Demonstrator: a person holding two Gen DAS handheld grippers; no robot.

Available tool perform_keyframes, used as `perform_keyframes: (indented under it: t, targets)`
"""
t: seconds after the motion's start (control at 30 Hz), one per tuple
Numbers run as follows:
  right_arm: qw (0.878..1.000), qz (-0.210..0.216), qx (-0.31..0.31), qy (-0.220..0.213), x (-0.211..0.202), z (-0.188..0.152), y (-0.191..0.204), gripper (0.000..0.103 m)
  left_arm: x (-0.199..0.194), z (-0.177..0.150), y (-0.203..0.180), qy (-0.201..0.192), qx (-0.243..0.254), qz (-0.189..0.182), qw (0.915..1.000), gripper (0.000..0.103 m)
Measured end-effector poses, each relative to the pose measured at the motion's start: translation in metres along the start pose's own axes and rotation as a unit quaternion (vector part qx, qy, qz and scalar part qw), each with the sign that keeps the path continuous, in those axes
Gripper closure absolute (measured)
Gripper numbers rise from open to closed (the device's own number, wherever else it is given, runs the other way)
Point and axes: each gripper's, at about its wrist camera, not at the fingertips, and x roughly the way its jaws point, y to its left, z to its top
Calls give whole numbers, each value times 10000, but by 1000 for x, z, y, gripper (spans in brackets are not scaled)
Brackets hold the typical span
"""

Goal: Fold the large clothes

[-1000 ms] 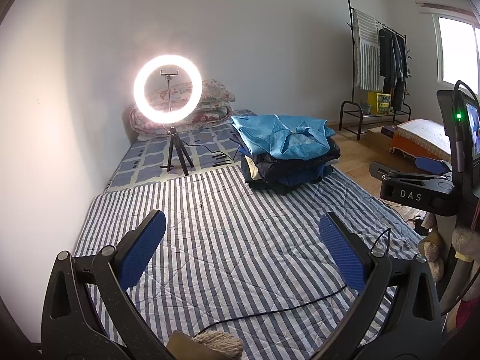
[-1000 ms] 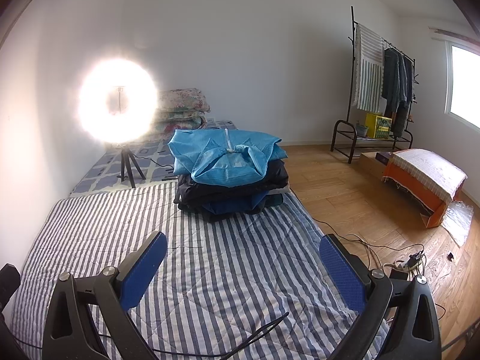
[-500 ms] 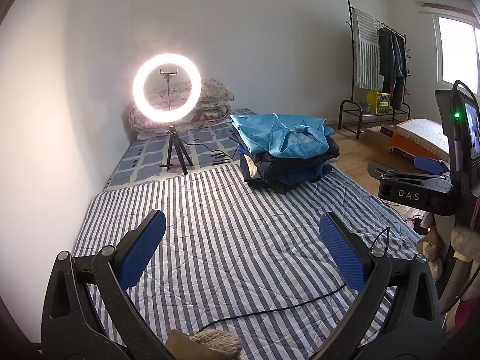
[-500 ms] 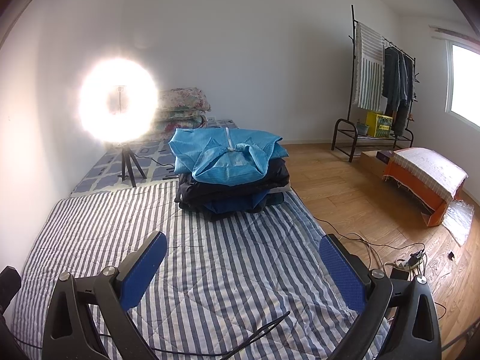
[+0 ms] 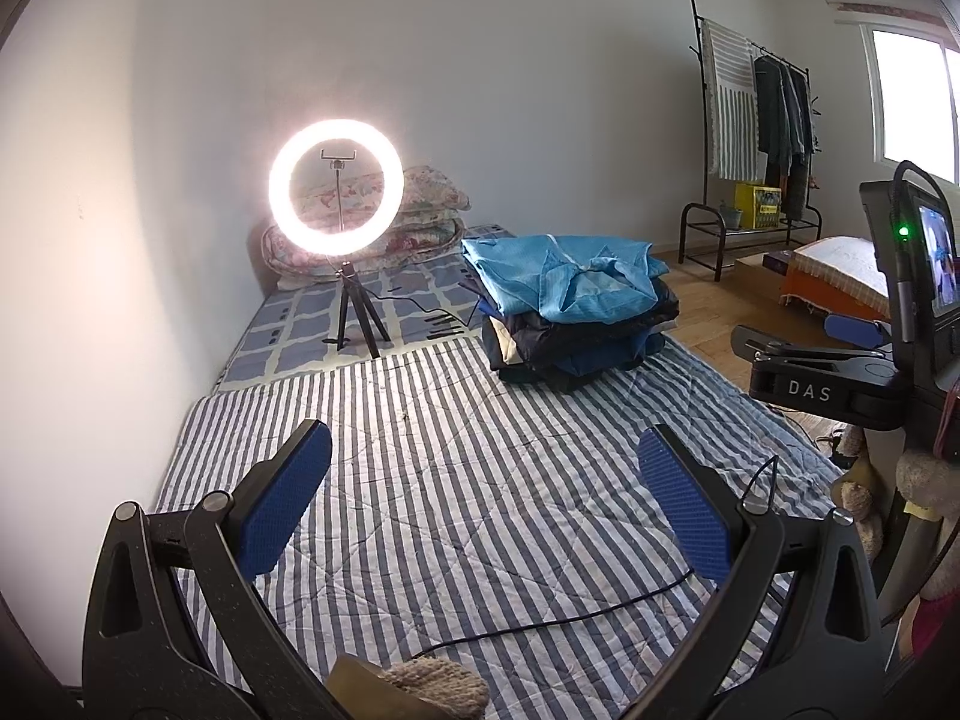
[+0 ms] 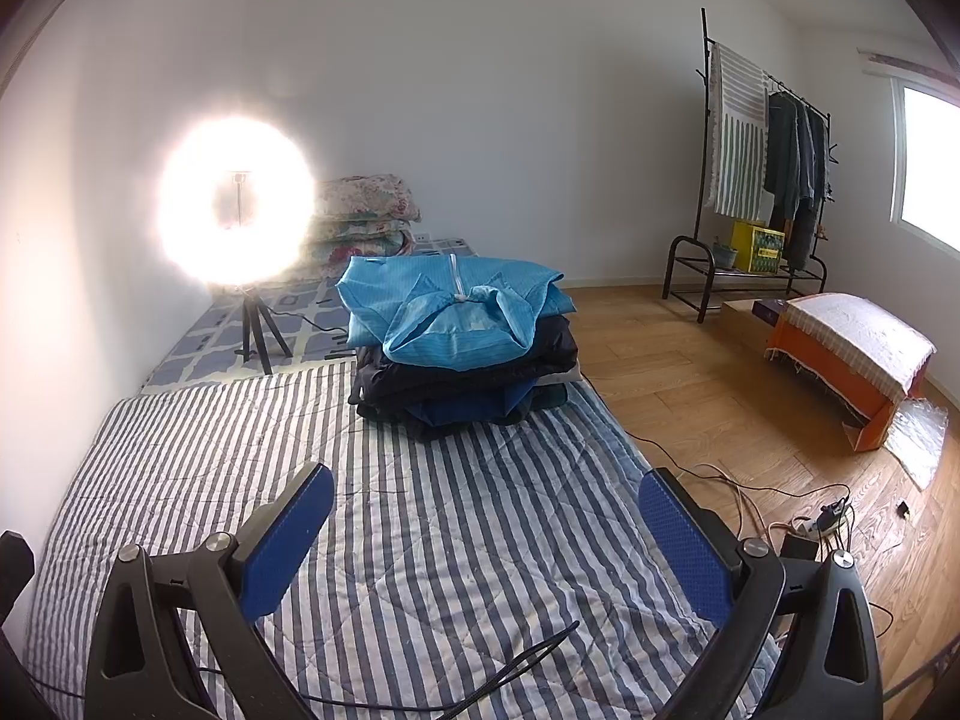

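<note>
Item: my left gripper, jaws spread wide, nothing between the blue pads, held above the striped quilt. Item: my right gripper, jaws likewise wide apart and empty, above the same quilt. Item: stack of folded clothes, light blue garment on top, dark garments beneath, resting on the far right part of the quilt, well apart from both grippers. Item: lit ring light on a small tripod, left of the stack, on a checked mat. Item: floral bedding piled against the wall. Item: clothes rack on the wood floor. Item: black cable lying across the near quilt.
</note>
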Motion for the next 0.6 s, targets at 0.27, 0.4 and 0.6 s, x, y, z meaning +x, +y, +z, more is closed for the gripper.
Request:
perform_keyframes:
  t: [0.27, 0.4, 0.6]
  targets:
    - [10000, 1, 4, 6, -1, 0, -1, 0, -3, -1, -2, 10, 9, -14, 10000, 0]
    - [10000, 17, -13, 5, 0, 0, -1, 0, -3, -1, -2, 1, 3, -12, 10000, 0]
    - [10000, 21, -16, 13, 0, -1, 0, 0, -4, 0, -2, -3, 12, -9, 10000, 0]
